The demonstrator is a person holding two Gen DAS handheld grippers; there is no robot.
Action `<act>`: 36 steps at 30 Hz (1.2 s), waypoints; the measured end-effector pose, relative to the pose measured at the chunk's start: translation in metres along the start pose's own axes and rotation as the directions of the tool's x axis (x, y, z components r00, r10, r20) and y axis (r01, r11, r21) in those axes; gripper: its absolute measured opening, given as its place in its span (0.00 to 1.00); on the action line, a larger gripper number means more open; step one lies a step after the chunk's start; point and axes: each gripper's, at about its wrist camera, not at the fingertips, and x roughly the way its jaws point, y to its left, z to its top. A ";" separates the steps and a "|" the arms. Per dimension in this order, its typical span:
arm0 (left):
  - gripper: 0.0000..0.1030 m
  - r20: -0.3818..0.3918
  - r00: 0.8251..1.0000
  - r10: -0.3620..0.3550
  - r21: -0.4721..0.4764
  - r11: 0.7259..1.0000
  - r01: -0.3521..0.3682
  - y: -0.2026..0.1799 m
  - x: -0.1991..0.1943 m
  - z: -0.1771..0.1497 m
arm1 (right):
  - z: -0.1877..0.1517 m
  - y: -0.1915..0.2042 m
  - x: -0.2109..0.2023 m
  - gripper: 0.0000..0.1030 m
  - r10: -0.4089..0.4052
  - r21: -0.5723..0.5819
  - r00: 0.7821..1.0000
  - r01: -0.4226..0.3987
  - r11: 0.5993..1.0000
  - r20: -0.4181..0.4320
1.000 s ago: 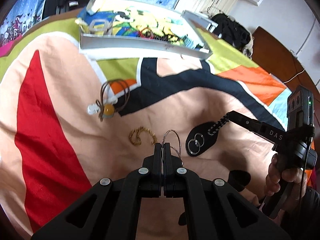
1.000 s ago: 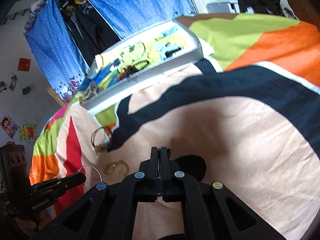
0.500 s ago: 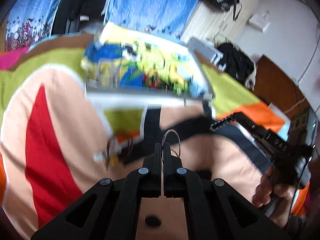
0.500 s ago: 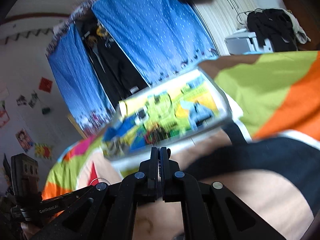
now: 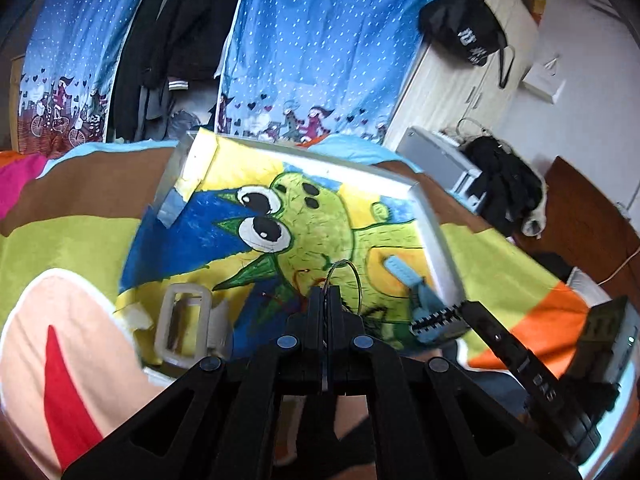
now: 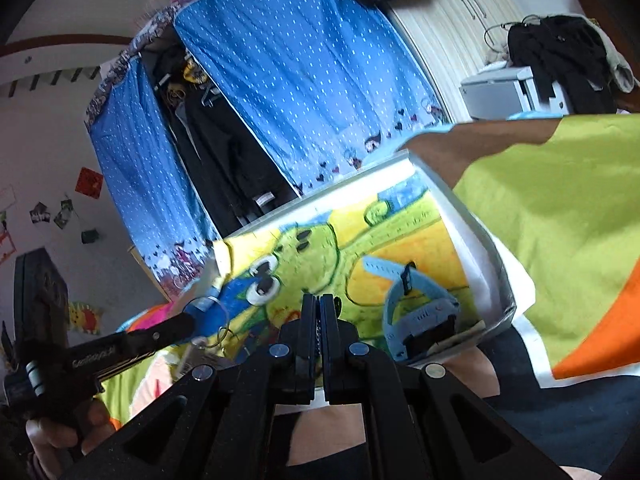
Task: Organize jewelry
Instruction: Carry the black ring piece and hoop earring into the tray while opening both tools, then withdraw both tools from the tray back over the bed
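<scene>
A thin silver ring (image 5: 345, 280) is held between the closed fingers of the left tongs (image 5: 325, 292). Its loop stands up and to the right of the fingertips, over the near part of a shallow white tray (image 5: 430, 216). The bottom of the tray carries a bright drawing of a green cartoon animal with big eyes on yellow and blue.

Inside the tray, to the right of the ring, lies a light blue watch (image 5: 420, 300) with its strap bent in a curve. To the left of the ring, near the front left corner of the tray, lies a pale grey rectangular buckle-like piece (image 5: 182, 324). Some thin dark and reddish jewelry lies just beyond the left tongs, but it is too small to tell what it is.

The right tongs (image 6: 318, 312) are shut with the two fingers pressed together, and nothing is seen between them. They hang over the front edge of the tray, near the blue watch. In the left wrist view their toothed tip reaches in from the right, close to the watch.

The tray rests on a bed with a cover (image 5: 504, 276) of lime green, orange, peach and red patches. Behind the tray hang blue dotted curtains (image 5: 320, 40).
</scene>
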 end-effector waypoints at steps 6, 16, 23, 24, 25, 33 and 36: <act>0.00 -0.051 0.998 0.039 0.013 0.999 -0.038 0.008 0.031 -0.009 | -0.017 -0.008 0.012 0.03 -0.044 -0.005 0.997 0.044 0.999 -0.056; 0.00 -0.132 0.985 0.109 0.012 0.994 -0.108 0.011 0.048 -0.025 | -0.023 -0.015 0.014 0.06 -0.123 -0.001 0.988 0.123 0.992 -0.089; 0.53 -0.088 0.989 0.118 0.015 0.993 -0.118 0.001 0.028 -0.025 | -0.016 -0.016 -0.004 0.19 -0.148 0.015 0.986 0.149 0.989 -0.072; 0.54 -0.073 0.991 0.114 0.017 0.993 -0.113 -0.001 0.023 -0.024 | -0.014 -0.015 -0.009 0.20 -0.147 0.014 0.987 0.149 0.989 -0.065; 0.54 -0.067 0.990 0.121 0.025 0.992 -0.120 -0.004 0.018 -0.022 | -0.013 -0.014 -0.014 0.20 -0.147 0.015 0.987 0.148 0.989 -0.058; 0.83 0.053 0.985 0.161 0.029 0.986 -0.163 -0.026 -0.042 -0.018 | 0.002 0.006 -0.073 0.45 -0.153 -0.017 0.987 0.154 0.988 0.049; 0.87 0.112 0.980 0.164 0.036 0.985 -0.168 -0.034 -0.070 -0.021 | 0.008 0.017 -0.095 0.55 -0.149 -0.048 0.985 0.154 0.987 0.084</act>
